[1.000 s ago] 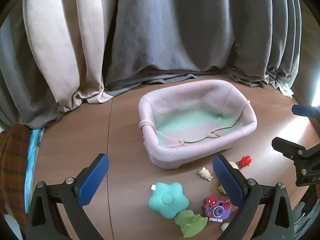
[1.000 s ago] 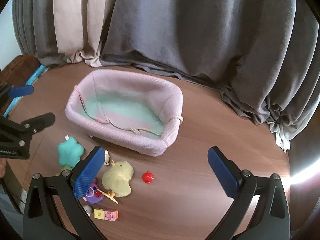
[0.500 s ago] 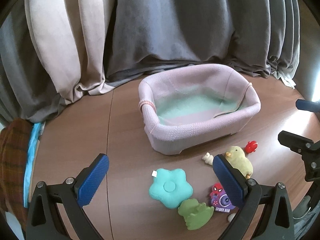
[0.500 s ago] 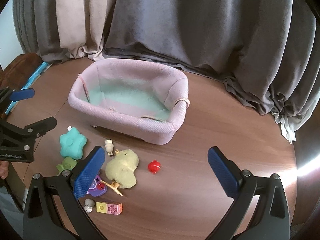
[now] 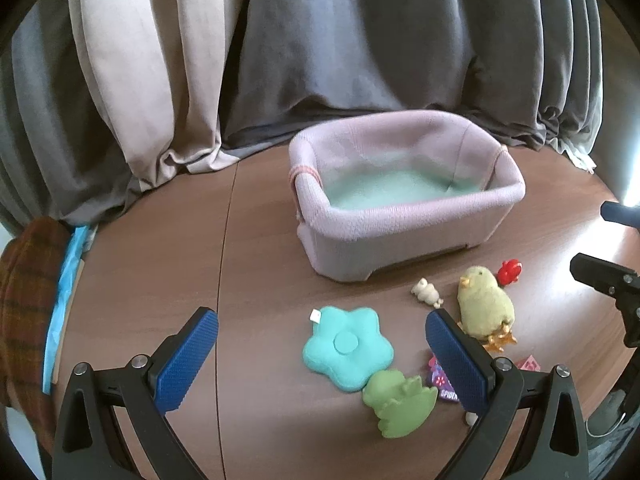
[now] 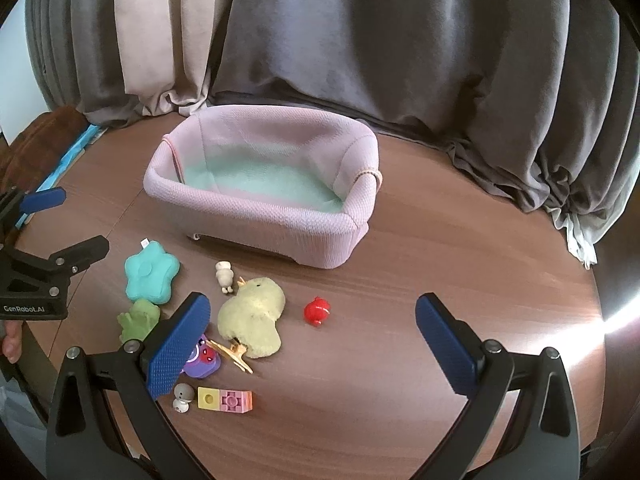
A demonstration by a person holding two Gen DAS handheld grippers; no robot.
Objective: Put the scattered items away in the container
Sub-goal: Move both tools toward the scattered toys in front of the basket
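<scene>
While toys scatter — basket lies crosswise

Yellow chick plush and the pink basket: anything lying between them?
Only the small cream figurine, on the table just off the yellow chick plush; otherwise bare wood up to the pink basket. The right wrist view shows it best.

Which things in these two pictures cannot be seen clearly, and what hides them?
- Purple toy camera: half hidden behind a finger of the right claw in the right wrist view; in the left wrist view the left claw covers it too.
- Small grey figure: almost fully hidden in the left wrist view.
- Pink block: only a corner shows there.
- Basket floor near its front wall: hidden by that wall.
</scene>
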